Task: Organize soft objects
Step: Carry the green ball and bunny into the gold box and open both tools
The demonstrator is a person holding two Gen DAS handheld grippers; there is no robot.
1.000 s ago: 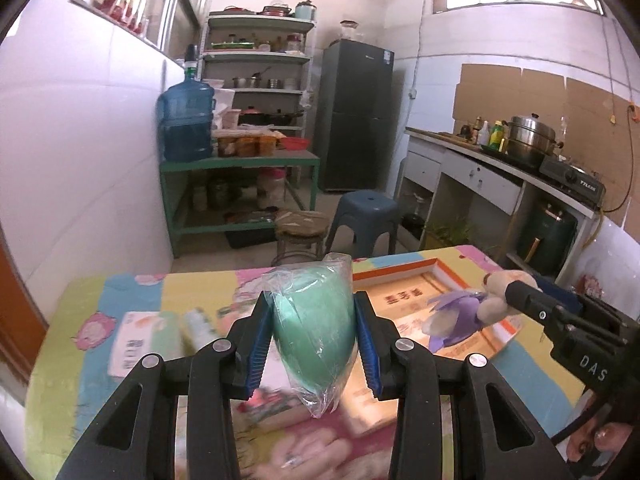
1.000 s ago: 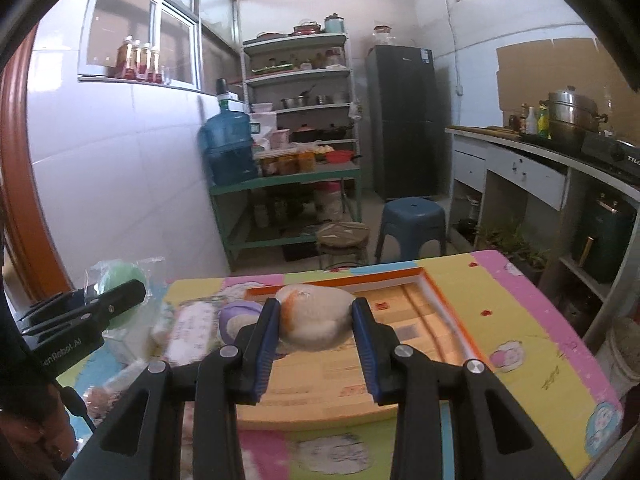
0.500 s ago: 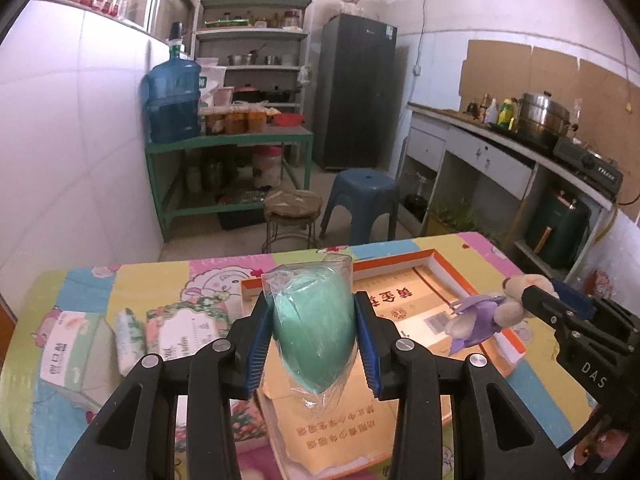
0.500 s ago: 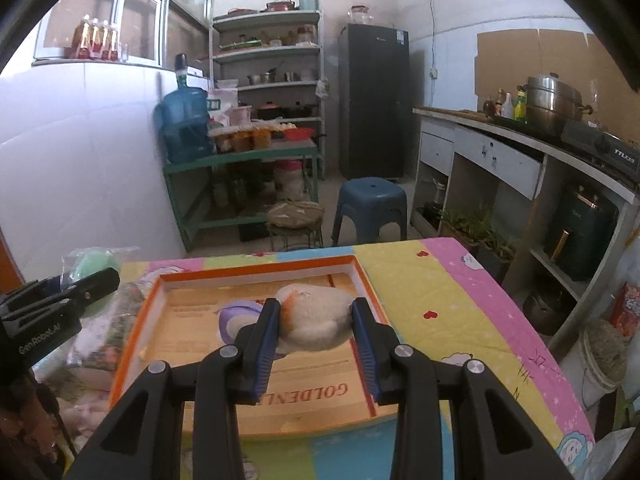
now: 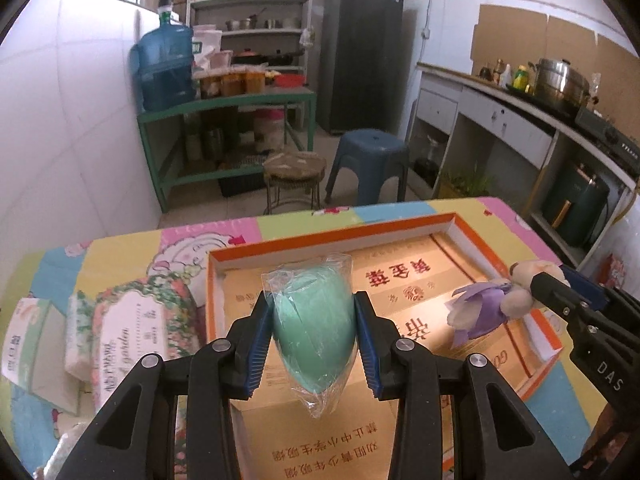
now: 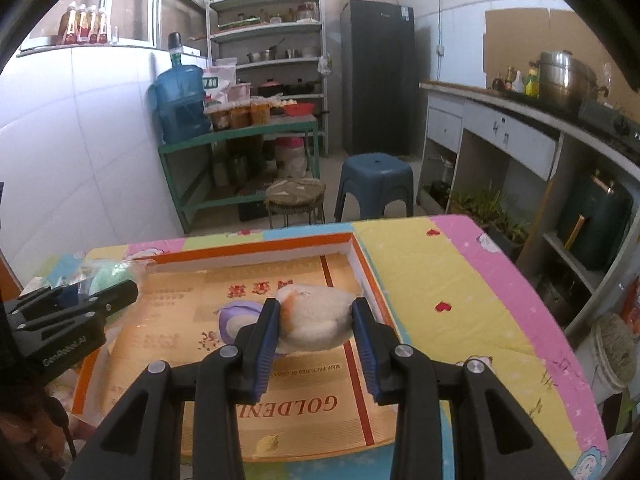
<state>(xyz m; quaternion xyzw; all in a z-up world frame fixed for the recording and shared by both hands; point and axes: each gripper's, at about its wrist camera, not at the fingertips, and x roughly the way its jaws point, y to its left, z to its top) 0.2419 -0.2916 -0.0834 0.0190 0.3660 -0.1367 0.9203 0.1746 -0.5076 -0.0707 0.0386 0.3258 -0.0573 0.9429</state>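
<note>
Left gripper [image 5: 314,344] clamped bagged green sponge [image 5: 314,332]: light, squashy, slippery film; right gripper [image 6: 316,334] pinched plush toy [image 6: 316,318] mid-body

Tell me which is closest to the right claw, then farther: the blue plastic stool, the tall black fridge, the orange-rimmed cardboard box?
1. Orange-rimmed cardboard box, right under the right claw.
2. Blue plastic stool, on the floor past the table.
3. Tall black fridge, against the far wall.
</note>
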